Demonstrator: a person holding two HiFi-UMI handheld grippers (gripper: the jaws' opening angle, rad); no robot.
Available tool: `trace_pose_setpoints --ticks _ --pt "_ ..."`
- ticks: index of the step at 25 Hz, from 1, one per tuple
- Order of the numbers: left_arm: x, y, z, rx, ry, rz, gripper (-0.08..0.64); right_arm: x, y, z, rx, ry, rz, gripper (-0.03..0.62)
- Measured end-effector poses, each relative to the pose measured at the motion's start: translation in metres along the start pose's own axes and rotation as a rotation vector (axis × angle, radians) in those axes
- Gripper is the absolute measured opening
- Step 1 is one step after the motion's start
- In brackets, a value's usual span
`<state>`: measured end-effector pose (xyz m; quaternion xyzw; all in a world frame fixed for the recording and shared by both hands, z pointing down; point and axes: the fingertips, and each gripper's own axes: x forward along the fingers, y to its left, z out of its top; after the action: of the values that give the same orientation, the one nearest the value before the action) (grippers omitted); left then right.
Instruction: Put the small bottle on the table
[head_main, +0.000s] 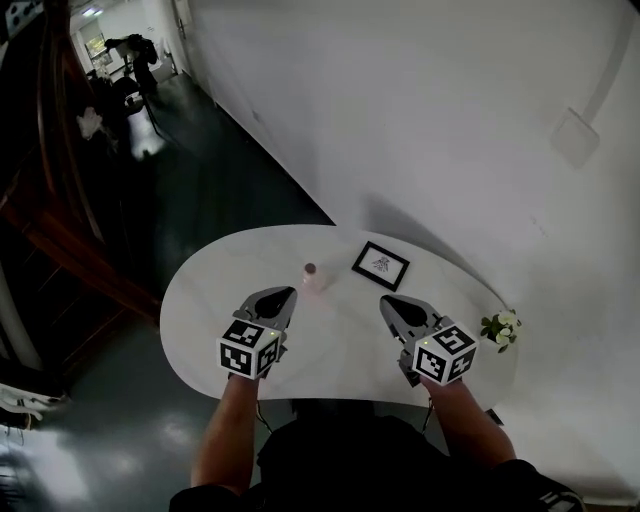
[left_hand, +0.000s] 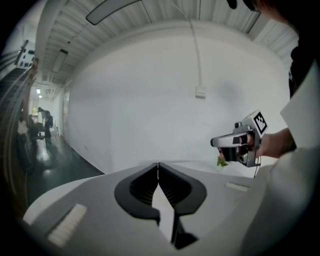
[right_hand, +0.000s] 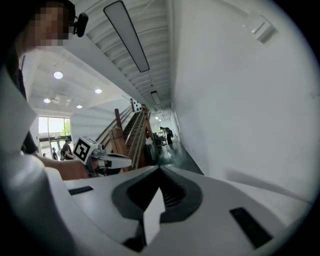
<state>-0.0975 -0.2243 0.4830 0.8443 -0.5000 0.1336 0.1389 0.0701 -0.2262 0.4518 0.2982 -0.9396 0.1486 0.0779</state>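
The small bottle, pale pink with a dark cap, stands upright on the white oval table. It shows only in the head view. My left gripper hovers just to its near left, apart from it, and is shut with nothing between its jaws; its own view shows the tips of the left gripper meeting. My right gripper hangs to the bottle's near right, also apart. In its own view the right gripper is shut and empty.
A black-framed picture lies flat beyond the bottle, near the white wall. A small sprig of white flowers sits at the table's right edge. Dark floor and a wooden staircase lie to the left.
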Motion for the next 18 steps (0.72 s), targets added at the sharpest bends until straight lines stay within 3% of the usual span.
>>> trace_pose_setpoints --ticks 3,7,18 --pt "-0.009 -0.016 0.013 -0.049 -0.063 0.076 0.012 -0.024 -0.006 0.010 -0.011 -0.033 0.047 -0.008" --pt "-0.015 -0.032 0.024 -0.059 -0.102 0.146 0.012 -0.045 -0.016 0.019 -0.031 -0.065 0.064 -0.008" --pt "-0.026 -0.025 0.041 -0.050 -0.134 0.198 0.012 -0.044 -0.021 0.047 -0.054 -0.117 0.037 -0.008"
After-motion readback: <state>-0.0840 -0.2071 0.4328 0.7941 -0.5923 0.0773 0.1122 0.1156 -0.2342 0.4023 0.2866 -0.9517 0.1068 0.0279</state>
